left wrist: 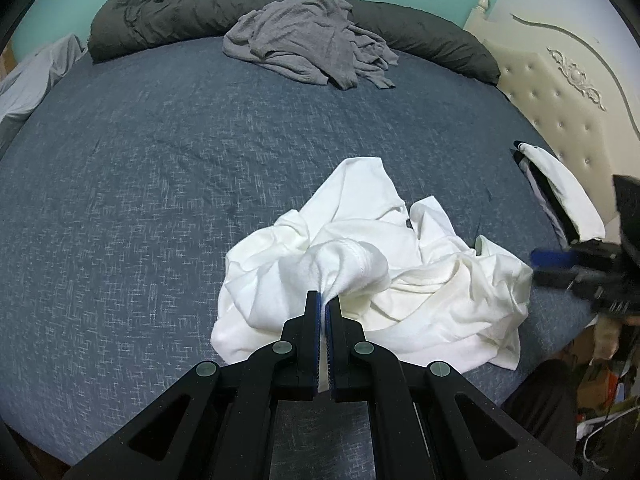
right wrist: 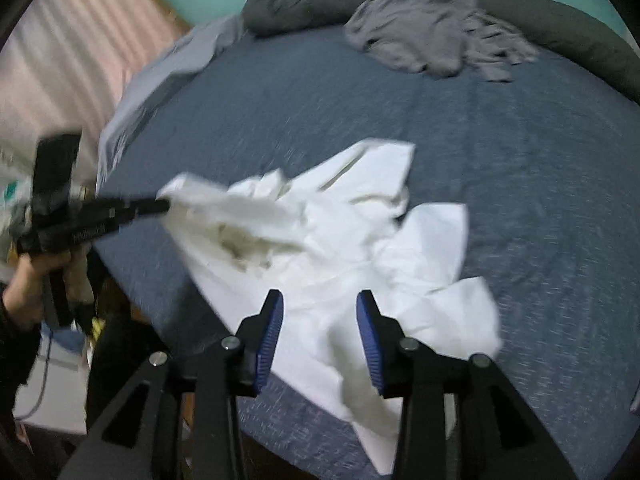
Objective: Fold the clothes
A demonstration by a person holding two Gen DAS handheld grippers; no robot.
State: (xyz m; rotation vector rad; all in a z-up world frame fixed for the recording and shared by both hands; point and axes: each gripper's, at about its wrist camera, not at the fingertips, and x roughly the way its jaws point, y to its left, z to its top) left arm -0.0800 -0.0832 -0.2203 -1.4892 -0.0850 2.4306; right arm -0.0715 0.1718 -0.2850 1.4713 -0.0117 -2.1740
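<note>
A crumpled white shirt (left wrist: 360,276) lies near the front edge of the bed (left wrist: 120,184). The left tool (left wrist: 323,300) pinches a bunched bit of it. The right tool (right wrist: 320,304) hangs wide apart above the cloth. A gray shirt (left wrist: 308,40) sits against the dark rolled blanket (left wrist: 160,12) at the far edge. The right view is blurry.

A: Soft, even room light is falling on the crumpled white cotton shirt (left wrist: 360,280); fisheye edges are bending.

B: The right wrist view is smearing; the speckled blue bedsheet (right wrist: 520,160) is looking blurred.
</note>
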